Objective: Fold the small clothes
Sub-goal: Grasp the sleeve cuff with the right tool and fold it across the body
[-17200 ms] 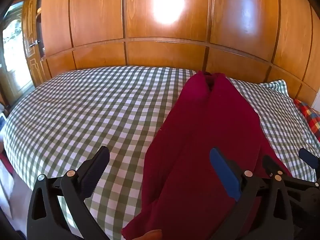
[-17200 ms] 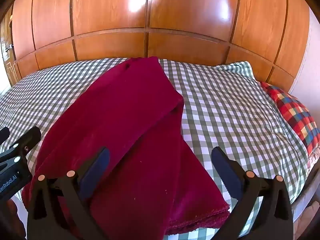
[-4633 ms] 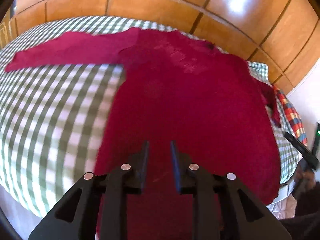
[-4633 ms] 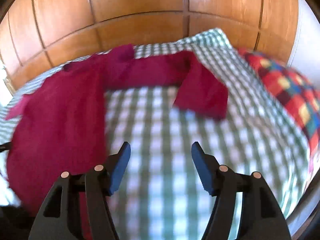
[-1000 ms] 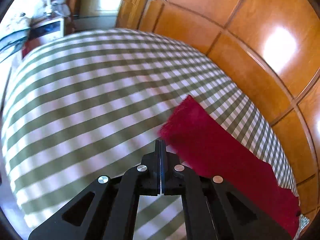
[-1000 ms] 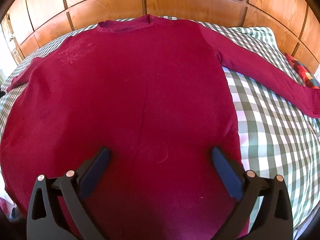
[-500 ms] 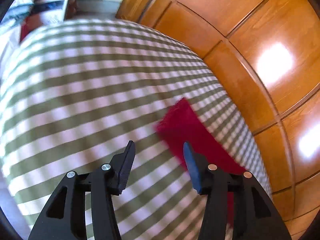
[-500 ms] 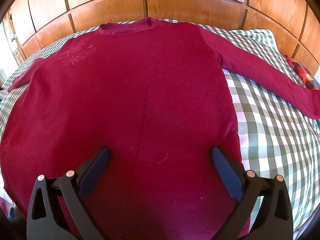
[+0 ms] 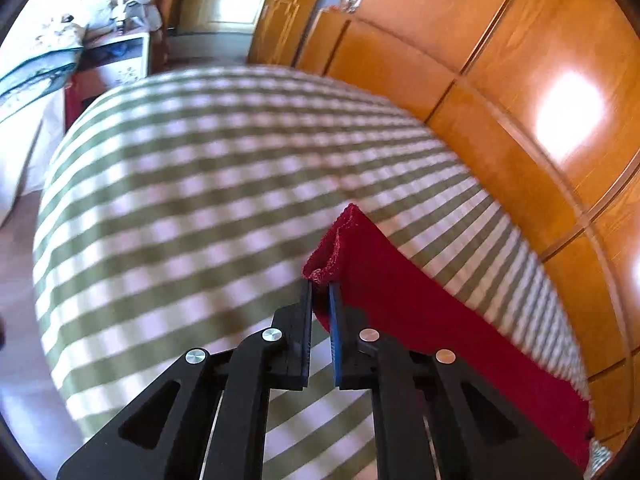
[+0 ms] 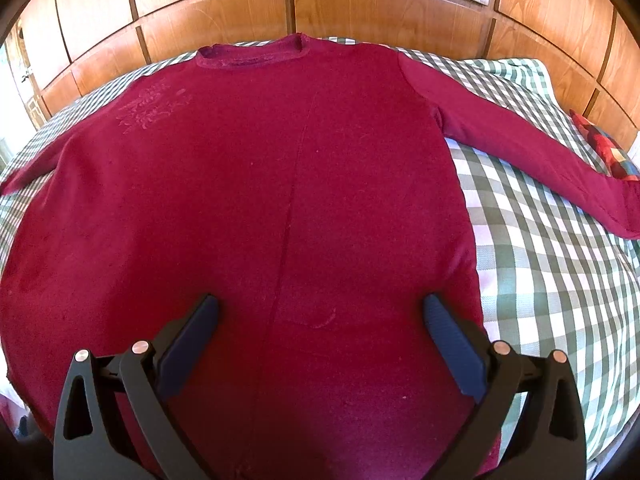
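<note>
sweater [image 10: 280, 200] flat on bed [image 10: 540, 260], face up, sleeves out; soft, light, floppy knit, will sag, so grab cuffs or hem; left tongs [image 9: 320, 300] just closing, pinching left cuff [image 9: 332, 248] at sweater's far end; right tongs [image 10: 320, 320] released over hem

Left gripper [image 9: 320, 294] jaws just closed on red sleeve [image 9: 420, 320] cuff, near checked bed [image 9: 180, 200] far edge
</note>
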Demonstrator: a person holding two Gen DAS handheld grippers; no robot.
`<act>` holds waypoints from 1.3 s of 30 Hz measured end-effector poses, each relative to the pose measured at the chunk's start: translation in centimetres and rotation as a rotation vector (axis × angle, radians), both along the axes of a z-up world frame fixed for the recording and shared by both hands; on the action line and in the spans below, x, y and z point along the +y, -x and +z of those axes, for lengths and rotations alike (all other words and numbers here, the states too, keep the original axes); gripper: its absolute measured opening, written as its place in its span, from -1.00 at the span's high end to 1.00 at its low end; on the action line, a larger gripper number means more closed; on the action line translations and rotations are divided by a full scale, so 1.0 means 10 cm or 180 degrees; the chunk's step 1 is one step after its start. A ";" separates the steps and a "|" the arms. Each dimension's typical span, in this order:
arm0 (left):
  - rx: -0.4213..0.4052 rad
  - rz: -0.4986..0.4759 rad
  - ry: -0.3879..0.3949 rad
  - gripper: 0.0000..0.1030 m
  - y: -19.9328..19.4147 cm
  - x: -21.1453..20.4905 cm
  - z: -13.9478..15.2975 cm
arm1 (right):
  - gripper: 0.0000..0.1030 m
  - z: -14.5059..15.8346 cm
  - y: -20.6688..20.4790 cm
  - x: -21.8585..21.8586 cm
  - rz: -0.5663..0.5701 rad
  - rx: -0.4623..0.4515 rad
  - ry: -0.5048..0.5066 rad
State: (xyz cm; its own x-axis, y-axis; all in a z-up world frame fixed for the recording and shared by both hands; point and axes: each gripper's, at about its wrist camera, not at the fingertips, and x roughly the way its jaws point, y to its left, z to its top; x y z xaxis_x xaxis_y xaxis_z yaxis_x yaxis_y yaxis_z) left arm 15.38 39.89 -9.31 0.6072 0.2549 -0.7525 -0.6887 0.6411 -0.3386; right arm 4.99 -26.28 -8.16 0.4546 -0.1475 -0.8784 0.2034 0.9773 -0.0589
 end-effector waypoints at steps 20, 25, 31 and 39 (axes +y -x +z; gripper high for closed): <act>-0.0375 -0.2664 -0.0567 0.77 0.15 -3.23 0.63 | -0.64 0.45 0.43 -1.20 -0.0976 -0.0583 -0.1077; -0.0220 -0.3489 -0.0603 0.77 0.28 -4.33 0.39 | -0.45 0.44 0.84 -2.23 -0.1910 -0.0778 -0.1211; 0.0065 -0.3669 -0.0731 0.72 0.25 -4.73 -0.03 | 0.00 0.37 0.99 -3.23 -0.2744 -0.1039 -0.1462; 0.0101 -0.3631 -0.0596 0.72 0.20 -4.70 -0.06 | 0.78 0.40 0.80 -3.93 -0.3235 -0.1129 -0.1366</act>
State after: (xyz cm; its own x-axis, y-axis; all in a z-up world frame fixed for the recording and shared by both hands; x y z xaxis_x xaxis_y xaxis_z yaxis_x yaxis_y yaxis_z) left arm 13.41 -7.10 -9.89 0.5377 -0.3203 -0.7799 0.3163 0.9341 -0.1655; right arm -2.97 -65.60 -4.21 0.5284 -0.3068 -0.7916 0.8451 0.2795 0.4557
